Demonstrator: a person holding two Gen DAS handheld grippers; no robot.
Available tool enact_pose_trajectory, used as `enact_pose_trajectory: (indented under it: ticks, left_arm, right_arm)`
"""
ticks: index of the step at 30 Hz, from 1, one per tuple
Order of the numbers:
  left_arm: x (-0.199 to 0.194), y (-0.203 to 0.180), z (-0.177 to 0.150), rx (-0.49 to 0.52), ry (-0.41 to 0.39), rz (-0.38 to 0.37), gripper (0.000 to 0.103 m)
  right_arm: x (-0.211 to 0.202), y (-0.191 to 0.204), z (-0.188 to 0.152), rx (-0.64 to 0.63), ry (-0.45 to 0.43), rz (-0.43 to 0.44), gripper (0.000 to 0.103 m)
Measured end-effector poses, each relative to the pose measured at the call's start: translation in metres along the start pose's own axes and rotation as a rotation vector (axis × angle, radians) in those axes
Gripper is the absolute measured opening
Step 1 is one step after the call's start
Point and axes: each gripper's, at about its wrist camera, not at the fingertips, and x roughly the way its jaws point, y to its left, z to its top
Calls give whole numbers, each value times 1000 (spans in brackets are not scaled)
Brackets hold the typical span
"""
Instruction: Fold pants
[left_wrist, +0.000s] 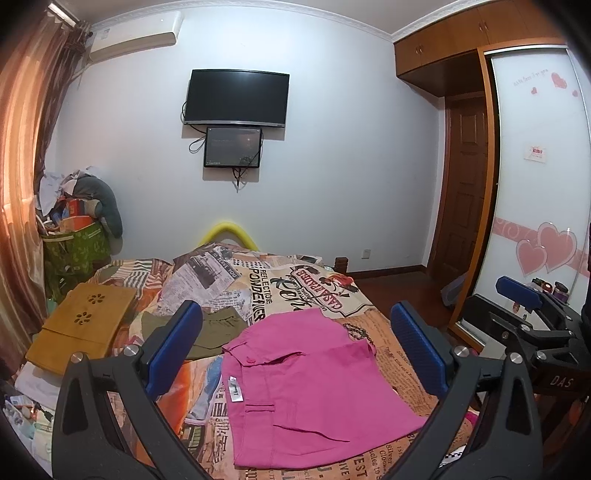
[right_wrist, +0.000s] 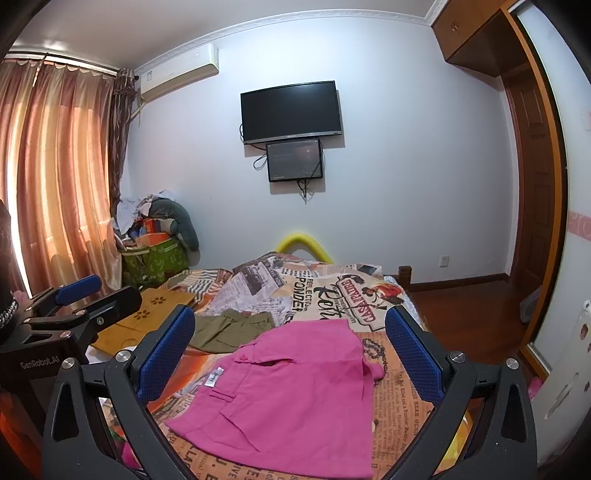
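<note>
Pink pants (left_wrist: 310, 387) lie folded into a compact rectangle on the bed, with the waistband button and a white label on the left side; they also show in the right wrist view (right_wrist: 291, 398). My left gripper (left_wrist: 295, 343) is open and empty, held above the pants. My right gripper (right_wrist: 291, 347) is open and empty, also above them. The right gripper shows at the right edge of the left wrist view (left_wrist: 532, 306), and the left gripper at the left edge of the right wrist view (right_wrist: 79, 295).
Olive green shorts (left_wrist: 218, 332) lie folded behind the pink pants. A wooden lap tray (left_wrist: 81, 328) sits on the bed's left side. The bedspread (left_wrist: 314, 291) has a newspaper print. A cluttered green bin (left_wrist: 74, 251) stands at far left, a wardrobe (left_wrist: 535, 184) at right.
</note>
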Motion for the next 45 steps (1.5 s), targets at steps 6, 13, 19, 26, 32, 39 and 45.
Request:
enact_pose_trajectory:
  ticks: [6,13,19,26,32,39,45]
  left_arm:
    - [-4,-3,-3,17,-16,11,103]
    - [-8,-10,-4,30,-20,11,103]
    - [-10,-12,-4,30,-20,8,103]
    - [-12,-12,-3,34,-23,7,103]
    - [-11,-12,-3,32,-22,6,103]
    - [-11,-13,-3,32,-23,7,103]
    - [-11,-12,-3,29,-21,5,103]
  right_arm:
    - [-1,0,0,0,-3,-2,103]
    - [-1,0,-1,-2,-5,0,103]
    - [-1,0,0,-2,-5,0,103]
    - [0,-1,1,-2,-3,0,103]
    - [0,-1,2,-2,-4,1,103]
    - [0,-1,2,-5,-3,1,103]
    - [0,-2,3,-4,-3,-1,103]
